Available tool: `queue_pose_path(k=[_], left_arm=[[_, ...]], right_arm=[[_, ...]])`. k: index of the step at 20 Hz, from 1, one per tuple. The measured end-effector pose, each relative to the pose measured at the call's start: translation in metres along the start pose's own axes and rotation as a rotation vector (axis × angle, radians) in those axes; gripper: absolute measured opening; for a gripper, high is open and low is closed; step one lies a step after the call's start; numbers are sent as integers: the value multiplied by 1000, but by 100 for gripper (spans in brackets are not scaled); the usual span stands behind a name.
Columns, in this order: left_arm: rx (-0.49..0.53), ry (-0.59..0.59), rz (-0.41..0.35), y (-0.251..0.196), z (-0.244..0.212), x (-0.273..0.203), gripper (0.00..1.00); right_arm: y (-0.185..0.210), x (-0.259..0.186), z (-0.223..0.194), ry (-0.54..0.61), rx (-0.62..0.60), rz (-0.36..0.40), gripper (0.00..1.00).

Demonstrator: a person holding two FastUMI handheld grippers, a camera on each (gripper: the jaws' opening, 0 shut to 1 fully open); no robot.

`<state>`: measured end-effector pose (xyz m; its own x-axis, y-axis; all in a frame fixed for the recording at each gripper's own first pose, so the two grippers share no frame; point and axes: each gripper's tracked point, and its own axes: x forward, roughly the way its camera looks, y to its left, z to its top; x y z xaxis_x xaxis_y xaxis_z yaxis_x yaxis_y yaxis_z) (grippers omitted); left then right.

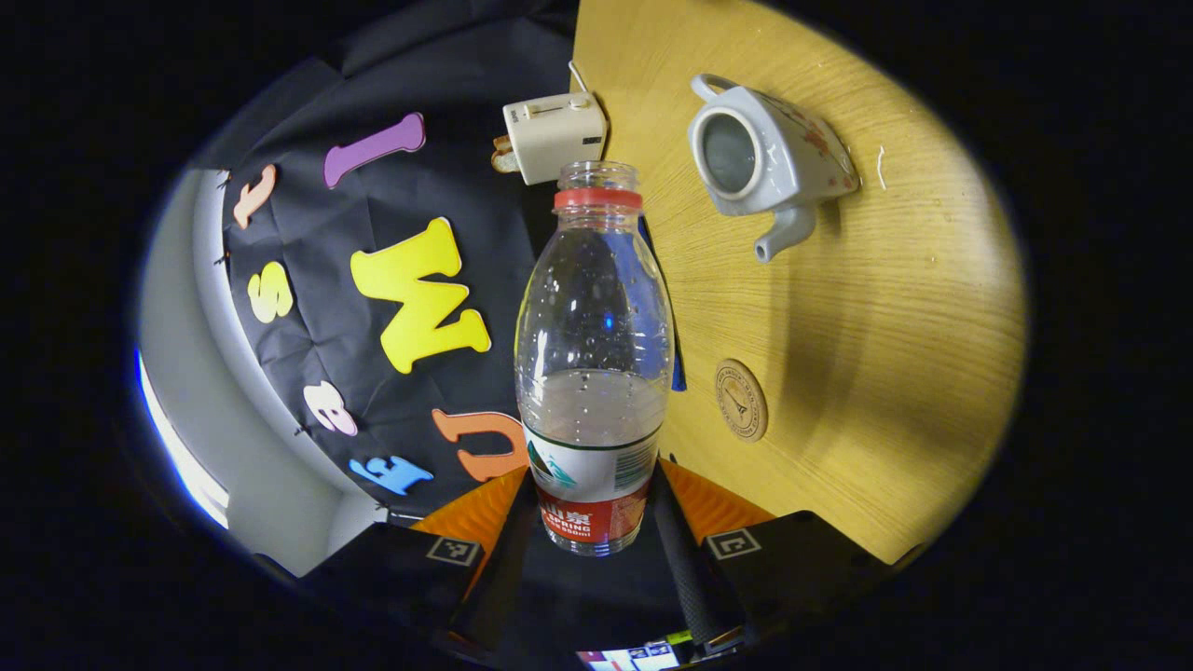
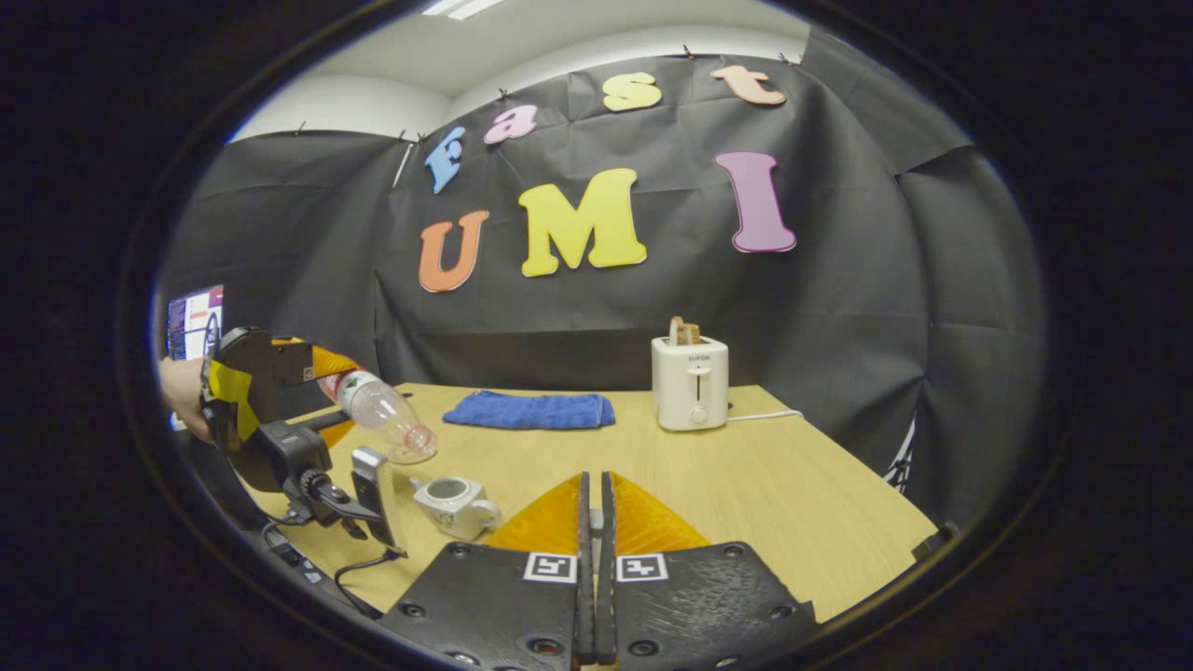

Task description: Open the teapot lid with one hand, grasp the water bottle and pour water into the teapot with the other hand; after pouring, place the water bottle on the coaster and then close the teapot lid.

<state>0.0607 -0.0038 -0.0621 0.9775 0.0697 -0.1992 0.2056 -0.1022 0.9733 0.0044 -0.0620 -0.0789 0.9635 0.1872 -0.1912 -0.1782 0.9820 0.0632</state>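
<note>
1. Between the fingers of my left gripper point(image 1: 595, 522) sits the clear plastic water bottle with a red neck ring point(image 1: 594, 354), pinched at its labelled lower part, uncapped and partly full.
2. From my right gripper view, that bottle point(image 2: 384, 415) tilts mouth-down above the white ceramic teapot point(image 2: 455, 504), whose top is open.
3. My right gripper point(image 2: 594, 522) has its fingers pressed together, holding nothing I can see.
4. On the wooden table point(image 1: 895, 308), the round brown coaster point(image 1: 742, 400) lies bare, apart from the teapot point(image 1: 766, 160).
</note>
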Motion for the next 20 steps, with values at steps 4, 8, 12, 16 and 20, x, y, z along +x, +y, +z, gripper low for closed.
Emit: queue_pose_path(k=[4, 8, 12, 16, 20], left_arm=[[-343, -14, -100, -22, -8, -2, 73], [-744, -44, -148, -22, -4, -10, 73], [-1080, -74, -202, -23, -1, -21, 74], [-1358, -97, -212, -19, -1, -22, 74], [-1628, -158, -210, -8, -4, -20, 74]], right_arm=[[8, 1, -1, 8, 5, 11, 1], [15, 1, 0, 9, -2, 15, 1], [26, 2, 3, 6, -15, 25, 0], [40, 4, 5, 5, -27, 41, 1], [53, 8, 4, 15, -46, 49, 1]])
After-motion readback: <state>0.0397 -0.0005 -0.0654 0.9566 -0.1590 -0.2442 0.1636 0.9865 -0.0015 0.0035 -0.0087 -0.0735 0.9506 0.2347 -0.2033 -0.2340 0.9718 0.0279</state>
